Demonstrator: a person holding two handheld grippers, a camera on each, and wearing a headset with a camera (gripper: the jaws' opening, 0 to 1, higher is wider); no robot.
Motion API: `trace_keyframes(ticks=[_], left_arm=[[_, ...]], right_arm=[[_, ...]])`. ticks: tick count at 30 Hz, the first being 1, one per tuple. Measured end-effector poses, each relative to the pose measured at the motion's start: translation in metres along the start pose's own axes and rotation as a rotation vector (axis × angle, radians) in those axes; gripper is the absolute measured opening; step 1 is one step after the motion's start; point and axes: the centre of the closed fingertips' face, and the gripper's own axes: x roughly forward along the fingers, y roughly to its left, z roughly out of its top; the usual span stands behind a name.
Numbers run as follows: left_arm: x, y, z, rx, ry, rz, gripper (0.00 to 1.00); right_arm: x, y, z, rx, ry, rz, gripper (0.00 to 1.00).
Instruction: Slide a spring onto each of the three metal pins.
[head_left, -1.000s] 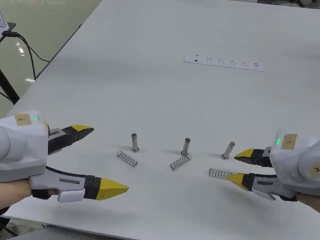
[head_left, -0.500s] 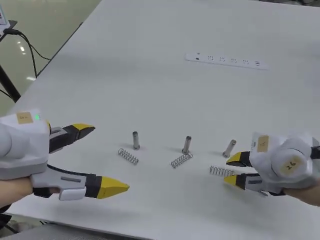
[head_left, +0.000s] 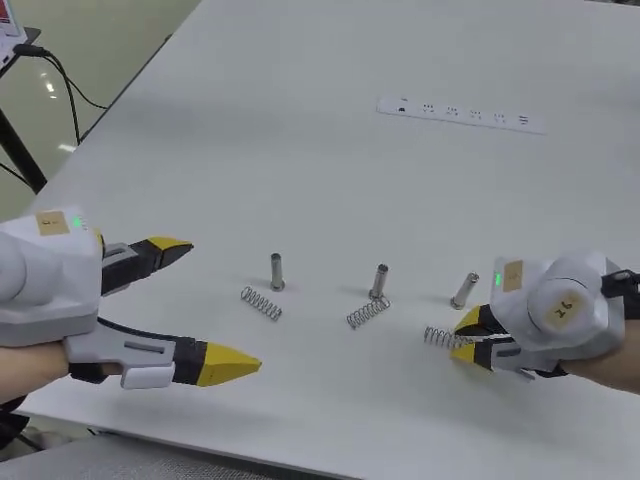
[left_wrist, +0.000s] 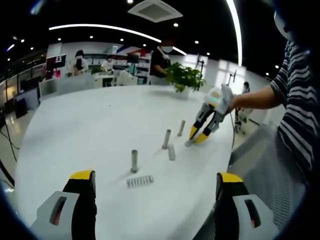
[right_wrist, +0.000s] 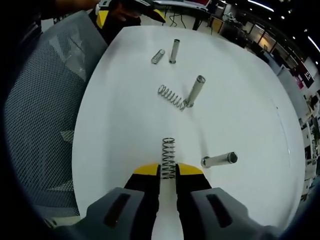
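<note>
My right gripper (right_wrist: 168, 170) clamps rightmost spring (right_wrist: 168, 150), just beside rightmost metal pin (right_wrist: 219, 160); my left gripper (head_left: 220, 305) wide open, well apart.

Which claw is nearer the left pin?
Left. The left claw sits open near the left pin, to its left; the right claw is well off to its right, at the right spring.

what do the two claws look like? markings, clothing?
Left claw and right claw match: rounded white housings, grey-black jaws with pointed yellow tips, a green light and a tan sticker on each. The person wears a dark-and-white striped shirt.
</note>
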Motion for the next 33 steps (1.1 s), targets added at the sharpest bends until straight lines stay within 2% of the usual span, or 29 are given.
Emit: trace_keyframes(ticks=[6,15,20,24,27,33], left_arm=[[-0.002,0.001,-0.001,-0.006,-0.002,0.006,0.97],[-0.001,-0.008,0.002,0.004,0.001,-0.017,0.97],[-0.001,-0.020,0.010,0.013,-0.008,-0.052,0.96],[0.001,-0.025,0.012,0.014,-0.004,-0.077,0.96],[0.003,-0.033,0.014,0.002,-0.010,-0.115,0.91],[0.010,-0.043,0.006,0.027,0.029,-0.167,0.88]], right_arm=[[0.000,-0.001,0.001,0.004,-0.009,0.007,0.08],[-0.008,-0.003,0.004,0.016,-0.024,-0.006,0.08],[-0.017,-0.003,0.003,0.016,-0.024,-0.012,0.08],[-0.022,-0.001,0.005,0.019,-0.034,-0.013,0.08],[-0.025,0.002,0.008,0.002,-0.038,-0.015,0.08],[-0.032,0.007,0.016,-0.011,-0.053,-0.013,0.08]])
